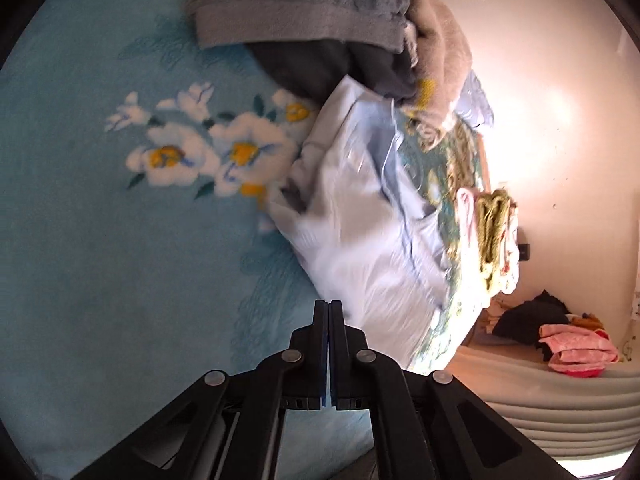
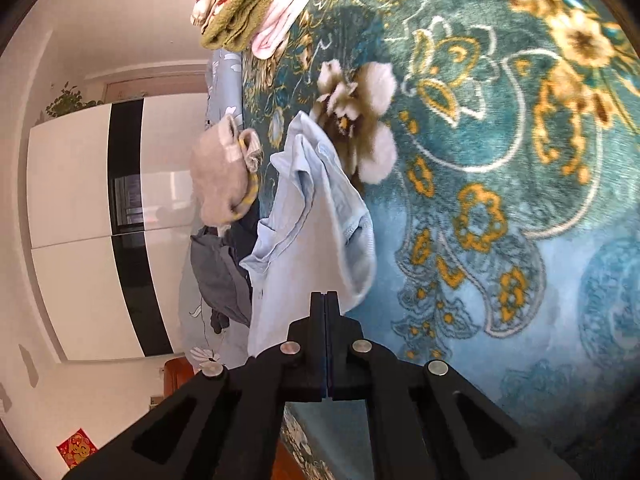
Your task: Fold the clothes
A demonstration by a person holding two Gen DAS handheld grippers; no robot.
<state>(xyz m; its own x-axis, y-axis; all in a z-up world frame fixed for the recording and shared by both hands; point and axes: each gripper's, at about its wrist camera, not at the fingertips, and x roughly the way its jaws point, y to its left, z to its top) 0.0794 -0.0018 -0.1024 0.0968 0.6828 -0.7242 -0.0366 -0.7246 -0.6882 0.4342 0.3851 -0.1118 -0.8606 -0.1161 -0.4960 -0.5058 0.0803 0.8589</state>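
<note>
Bedroom scene, both views tilted sideways and motion-blurred. Bed carried two plush blankets: a light blue blanket (image 1: 80, 208) with white and yellow flowers, and a teal blanket (image 2: 500, 168) with gold floral scrollwork. No containers in sight; clothes lay loose in heaps. Light blue shirt (image 1: 360, 232) lay crumpled across the seam where the two blankets met, collar end away from the cameras, near edge running right up to both jaw tips. Left gripper (image 1: 328, 304) had its jaws fully closed, pads together; cloth sat just beside the tips, but whether a fold was pinched I could not tell. Right gripper (image 2: 325, 296) likewise had jaws fully closed at the shirt's near hem; a pinch could not be confirmed. Beyond the shirt sat a pile: grey towel (image 1: 304, 12), dark grey garment (image 1: 332, 64) under it, beige sweater (image 1: 440, 48) with yellow trim. Folded stack (image 1: 496, 236) of olive, white and pink items sat further along the teal blanket. Pink cloth (image 1: 576, 348) and dark clothes lay on a separate ribbed cream surface. White wardrobe (image 2: 80, 232) with black strip stood against the wall, plant on top, red paper square (image 2: 76, 448) low on wall.
</note>
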